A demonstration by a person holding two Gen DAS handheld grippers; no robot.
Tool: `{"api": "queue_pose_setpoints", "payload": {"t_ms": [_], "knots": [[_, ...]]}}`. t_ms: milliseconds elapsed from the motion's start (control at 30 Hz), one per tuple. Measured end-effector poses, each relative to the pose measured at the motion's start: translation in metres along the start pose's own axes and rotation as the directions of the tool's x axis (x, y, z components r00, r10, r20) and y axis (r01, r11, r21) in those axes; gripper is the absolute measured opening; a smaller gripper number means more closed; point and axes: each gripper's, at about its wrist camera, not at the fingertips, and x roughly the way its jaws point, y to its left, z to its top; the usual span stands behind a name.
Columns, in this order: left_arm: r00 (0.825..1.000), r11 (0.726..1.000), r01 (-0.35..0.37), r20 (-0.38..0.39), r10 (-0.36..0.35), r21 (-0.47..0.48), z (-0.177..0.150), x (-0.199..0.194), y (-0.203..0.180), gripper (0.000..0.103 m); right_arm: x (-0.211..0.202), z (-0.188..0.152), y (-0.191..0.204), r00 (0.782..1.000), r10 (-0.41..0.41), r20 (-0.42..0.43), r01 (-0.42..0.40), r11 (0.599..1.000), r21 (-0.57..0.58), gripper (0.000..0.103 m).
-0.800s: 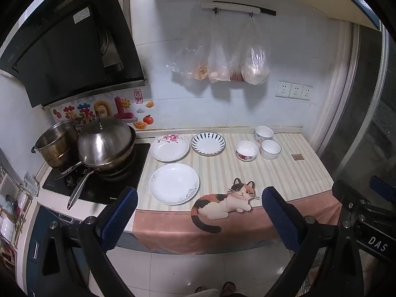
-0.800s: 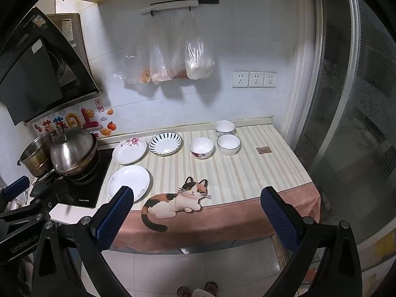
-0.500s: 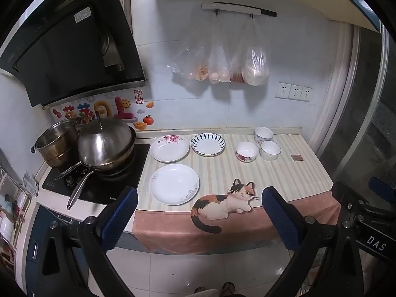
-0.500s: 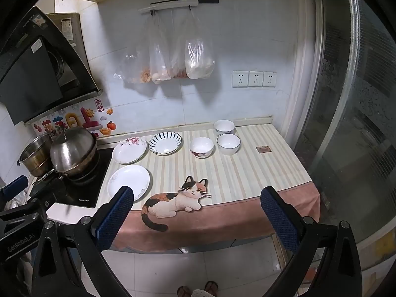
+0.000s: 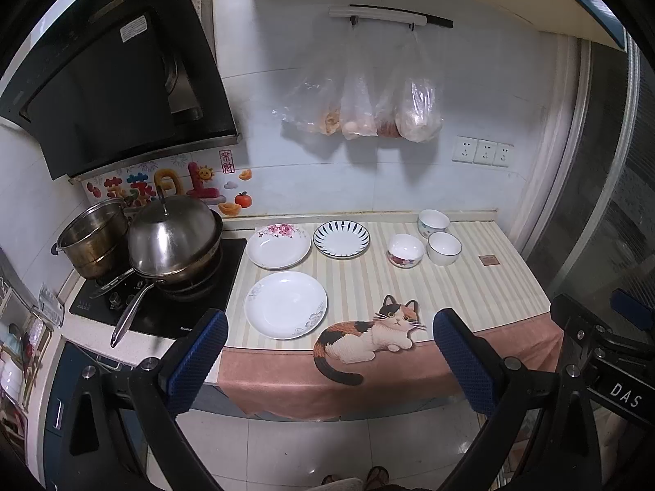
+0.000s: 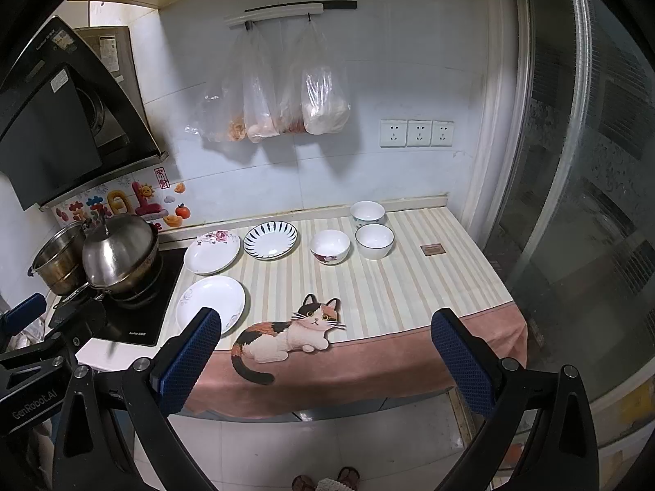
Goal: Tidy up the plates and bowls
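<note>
Hardly anything differs from the earlier frames: both views have crept a touch, and the dishes lie as they did. On the striped surface (image 5: 470,286) sit the plain white plate (image 5: 285,305) near the front edge, the floral plate (image 5: 278,245) and blue-rimmed plate (image 5: 341,239) behind it, and three bowls (image 5: 444,248) clustered well to their right. Both the left tongs (image 5: 325,364) and the right tongs (image 6: 323,362) are spread wide apart, holding nothing and touching nothing, hanging off the surface's front edge above the floor.
</note>
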Motion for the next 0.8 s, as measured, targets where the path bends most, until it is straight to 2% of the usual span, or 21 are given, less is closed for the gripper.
{"api": "queue_pose_setpoints", "payload": {"t_ms": [367, 800], "knots": [[1.000, 1.000, -0.004, -0.005, 0.004, -0.001, -0.0027, -0.0035, -0.0097, 0.103, -0.0038, -0.0011, -0.0044, 1.000, 0.003, -0.002, -0.003, 1.000, 0.006, 0.103], [1.000, 1.000, -0.006, 0.006, 0.006, -0.003, -0.0059, -0.0077, -0.0032, 0.103, -0.0074, -0.0037, -0.0032, 1.000, 0.009, 0.003, -0.009, 1.000, 0.009, 0.103]]}}
